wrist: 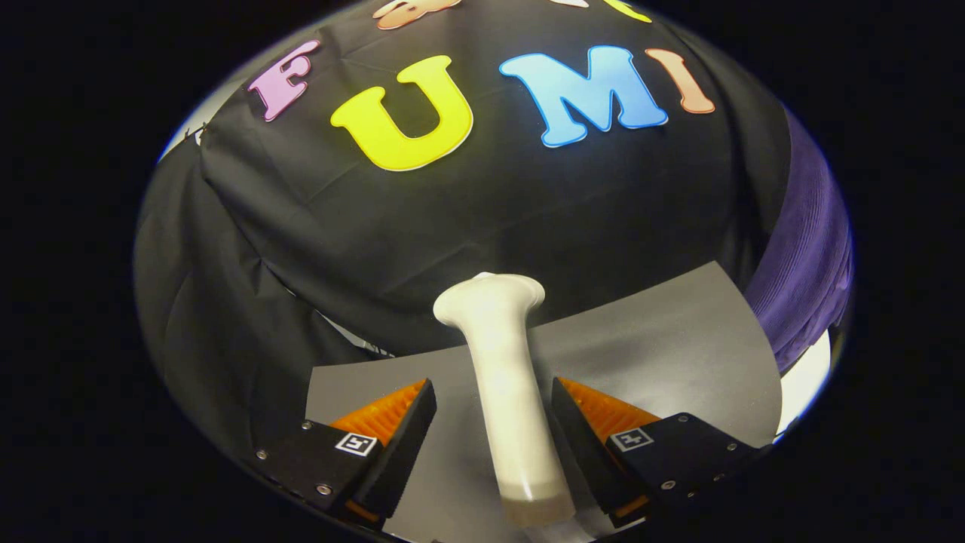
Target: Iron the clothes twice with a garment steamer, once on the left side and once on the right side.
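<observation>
Steamer [507, 377], smooth and flare-headed, lies between the parted claw [494, 411].

Black cloth wall [482, 219], grey tabletop [678, 339], dim light

Cream-white steamer [507, 377] (glossy), plain grey table [678, 332], purple ribbed garment [807, 256], black cloth wall [452, 219].

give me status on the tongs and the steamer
Tongs open, straddling the steamer handle, not gripping. Steamer lies on grey table. Purple garment off right, nothing blocking.
</observation>
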Demonstrator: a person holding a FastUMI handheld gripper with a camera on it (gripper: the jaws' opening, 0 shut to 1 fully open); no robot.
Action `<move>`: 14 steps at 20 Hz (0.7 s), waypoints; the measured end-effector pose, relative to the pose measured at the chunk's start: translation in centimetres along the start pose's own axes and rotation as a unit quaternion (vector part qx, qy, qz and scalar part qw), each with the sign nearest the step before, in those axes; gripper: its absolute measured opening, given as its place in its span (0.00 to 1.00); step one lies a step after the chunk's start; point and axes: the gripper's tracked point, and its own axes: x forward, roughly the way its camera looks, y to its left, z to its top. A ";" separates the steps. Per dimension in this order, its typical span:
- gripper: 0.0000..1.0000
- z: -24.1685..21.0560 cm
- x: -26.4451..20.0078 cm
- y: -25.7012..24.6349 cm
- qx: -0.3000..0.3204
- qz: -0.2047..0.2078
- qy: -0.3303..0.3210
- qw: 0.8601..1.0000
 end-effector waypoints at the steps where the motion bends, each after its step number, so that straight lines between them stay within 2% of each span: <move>1: 0.95 -0.4 0.3 0.2 0.009 0.005 0.003 1.000; 3: 0.94 -0.4 0.3 0.0 0.016 0.003 -0.002 1.000; 6: 0.83 -0.5 0.7 -0.9 0.019 -0.014 0.002 1.000; 7: 0.76 -0.4 0.8 -1.4 0.021 -0.018 0.002 1.000; 8: 0.68 -0.5 0.8 -1.5 0.027 -0.007 0.001 1.000; 9: 0.54 -0.6 0.9 -1.5 0.036 0.008 0.001 0.999; 12: 0.48 -0.8 1.2 -1.1 0.050 0.042 0.011 0.998; 14: 0.43 -0.7 1.1 -1.0 0.048 0.043 0.011 0.998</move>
